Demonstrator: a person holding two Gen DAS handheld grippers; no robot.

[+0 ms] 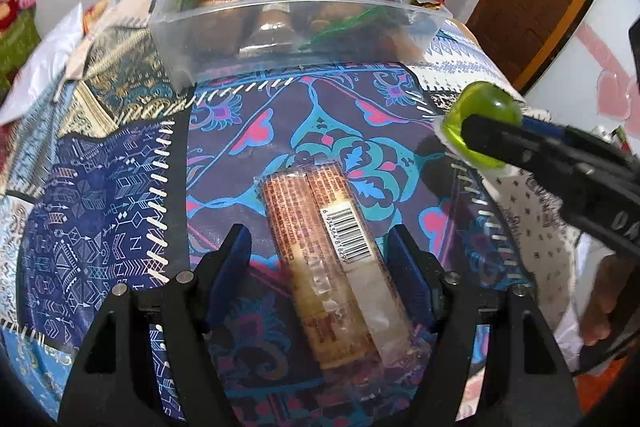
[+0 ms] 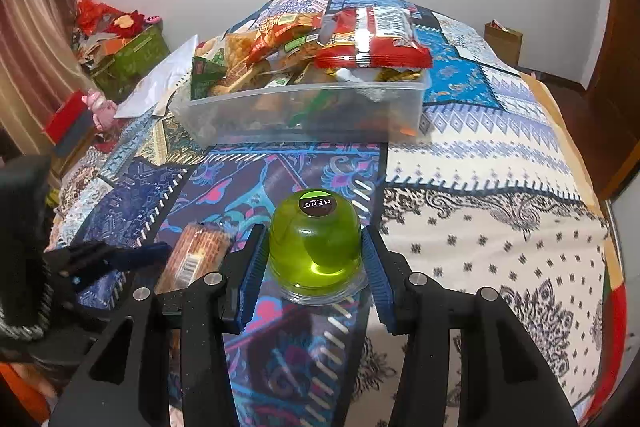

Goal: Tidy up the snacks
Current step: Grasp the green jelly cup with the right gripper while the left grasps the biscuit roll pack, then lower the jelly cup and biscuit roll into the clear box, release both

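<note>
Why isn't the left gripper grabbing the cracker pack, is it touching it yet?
Apart. The left wrist view shows the left gripper open around the cracker pack, with patterned cloth visible between each finger and the pack.

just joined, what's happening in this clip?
A person is sorting snacks on a patterned bedspread with two handheld claws. The right claw is closed on a green dome-shaped jelly cup, held above the cloth. The left claw is open around a clear-wrapped long biscuit pack with a barcode lying on the cloth, not yet gripped. Ahead sits a clear plastic bin already heaped with snack packets.
</note>
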